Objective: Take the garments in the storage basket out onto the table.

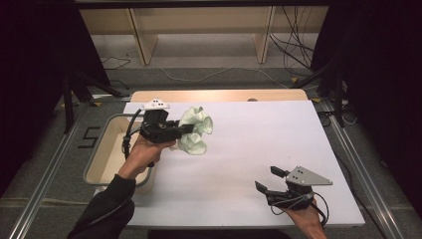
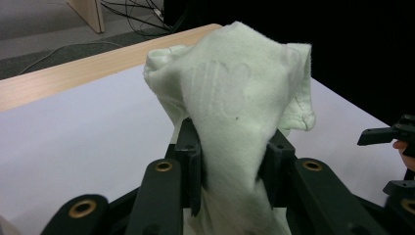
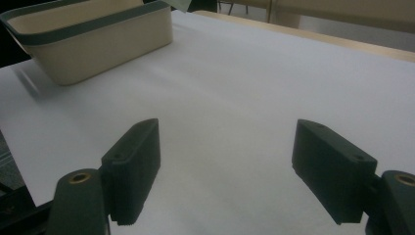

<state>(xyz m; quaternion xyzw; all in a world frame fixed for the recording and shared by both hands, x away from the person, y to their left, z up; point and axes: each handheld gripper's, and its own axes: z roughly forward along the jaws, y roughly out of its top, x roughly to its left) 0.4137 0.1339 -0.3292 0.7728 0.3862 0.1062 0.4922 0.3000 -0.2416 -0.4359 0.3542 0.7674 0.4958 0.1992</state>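
Left claw point(image 1: 188, 128) grips pale green cloth point(image 1: 197, 130) above the bench point(image 1: 259, 144), beside the bin point(image 1: 102, 149); right claw point(image 1: 271, 179), jaws apart, near the front-right edge.

A single legible mark: a black figure "5" point(image 1: 89, 138) on the grey floor, left of the surface. No other text, label or brand can be read.

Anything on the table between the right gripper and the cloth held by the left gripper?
No. In the high view, bare white table separates the right gripper from the cloth in the left gripper.
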